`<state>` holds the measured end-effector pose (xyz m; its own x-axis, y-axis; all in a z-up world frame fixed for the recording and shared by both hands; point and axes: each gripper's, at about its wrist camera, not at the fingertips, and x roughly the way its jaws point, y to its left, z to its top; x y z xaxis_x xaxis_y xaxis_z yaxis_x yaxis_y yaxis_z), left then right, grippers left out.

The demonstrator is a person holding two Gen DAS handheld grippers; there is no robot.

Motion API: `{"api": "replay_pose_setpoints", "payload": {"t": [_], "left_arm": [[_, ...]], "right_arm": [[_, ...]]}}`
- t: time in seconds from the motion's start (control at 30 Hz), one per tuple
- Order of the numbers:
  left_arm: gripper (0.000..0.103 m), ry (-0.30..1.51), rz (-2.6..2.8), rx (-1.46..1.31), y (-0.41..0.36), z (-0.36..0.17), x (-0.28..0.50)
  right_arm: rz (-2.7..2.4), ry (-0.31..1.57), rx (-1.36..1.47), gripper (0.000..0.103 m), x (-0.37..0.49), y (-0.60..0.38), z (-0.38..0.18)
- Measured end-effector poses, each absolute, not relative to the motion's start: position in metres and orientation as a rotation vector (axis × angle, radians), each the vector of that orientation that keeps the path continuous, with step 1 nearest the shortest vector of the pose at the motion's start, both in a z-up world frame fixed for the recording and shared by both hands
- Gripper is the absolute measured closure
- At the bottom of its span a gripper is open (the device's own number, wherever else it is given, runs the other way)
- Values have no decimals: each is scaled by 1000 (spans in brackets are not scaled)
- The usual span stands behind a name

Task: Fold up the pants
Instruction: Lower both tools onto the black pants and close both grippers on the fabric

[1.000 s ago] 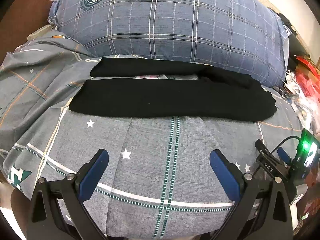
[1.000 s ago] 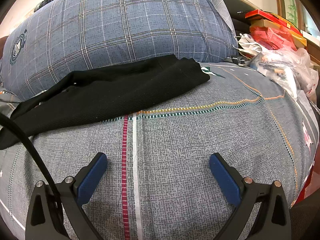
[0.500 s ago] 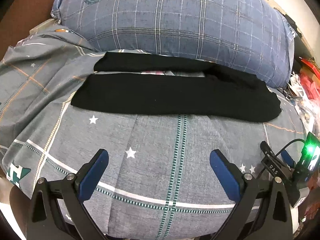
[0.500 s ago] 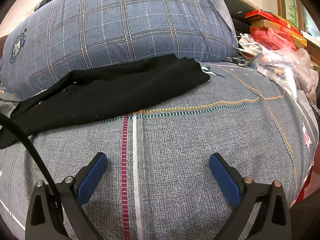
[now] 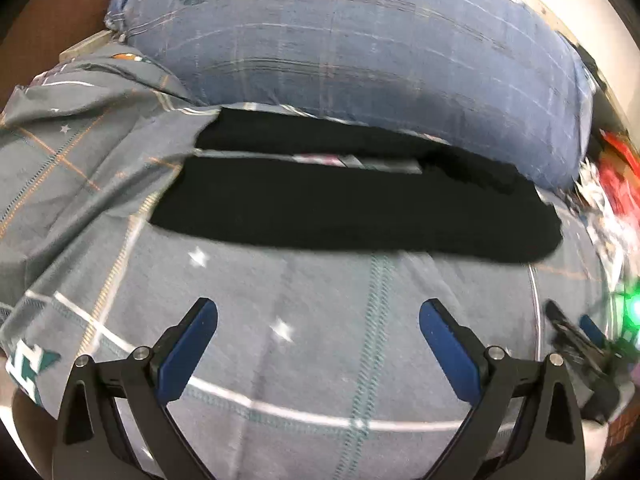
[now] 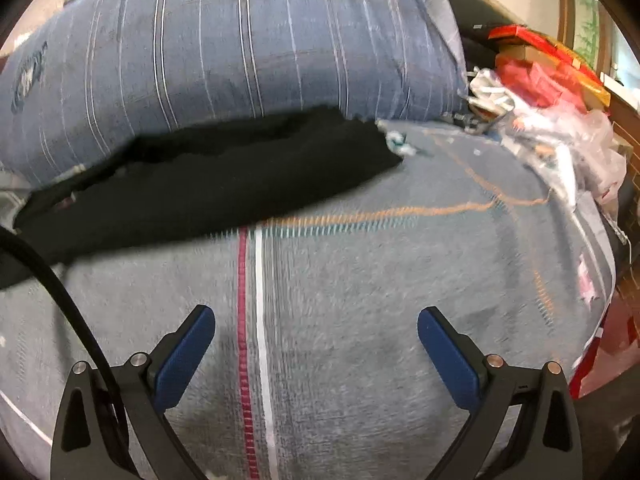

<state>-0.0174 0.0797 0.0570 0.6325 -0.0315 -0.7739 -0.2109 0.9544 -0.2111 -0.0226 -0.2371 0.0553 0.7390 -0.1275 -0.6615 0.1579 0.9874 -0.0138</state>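
Black pants (image 5: pixel 352 212) lie flat across the grey bedsheet (image 5: pixel 320 320), legs side by side pointing left, waist end at the right. They also show in the right wrist view (image 6: pixel 224 192), with the waist end toward the right. My left gripper (image 5: pixel 318 332) is open and empty, hovering over the sheet short of the pants' near edge. My right gripper (image 6: pixel 316 336) is open and empty over the sheet, also short of the pants. Both views are motion-blurred.
A large blue plaid pillow (image 5: pixel 360 52) lies just behind the pants; it also shows in the right wrist view (image 6: pixel 240 52). Red boxes and plastic bags (image 6: pixel 552 112) pile up at the bed's right side. The other gripper's body with a green light (image 5: pixel 624 320) shows at the right.
Both grippers have moved forward toward the pants, which now appear larger and closer in both views. The jaws stay open. The pants have not moved.
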Motion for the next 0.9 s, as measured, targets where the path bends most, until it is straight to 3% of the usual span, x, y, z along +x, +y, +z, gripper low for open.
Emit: {"api": "replay_pose_setpoints", "payload": {"t": [0.2, 0.37, 0.63, 0.9], "left_arm": [[2, 887, 132, -384, 152, 74, 35], [2, 943, 151, -402, 209, 68, 117], [2, 1046, 139, -443, 262, 20, 218], [2, 1096, 110, -499, 290, -12, 270]], "right_arm": [[-51, 646, 9, 0, 0, -249, 113], [97, 764, 45, 0, 96, -270, 140], [48, 954, 25, 3, 253, -286, 123], [33, 1070, -10, 3, 319, -283, 96]]}}
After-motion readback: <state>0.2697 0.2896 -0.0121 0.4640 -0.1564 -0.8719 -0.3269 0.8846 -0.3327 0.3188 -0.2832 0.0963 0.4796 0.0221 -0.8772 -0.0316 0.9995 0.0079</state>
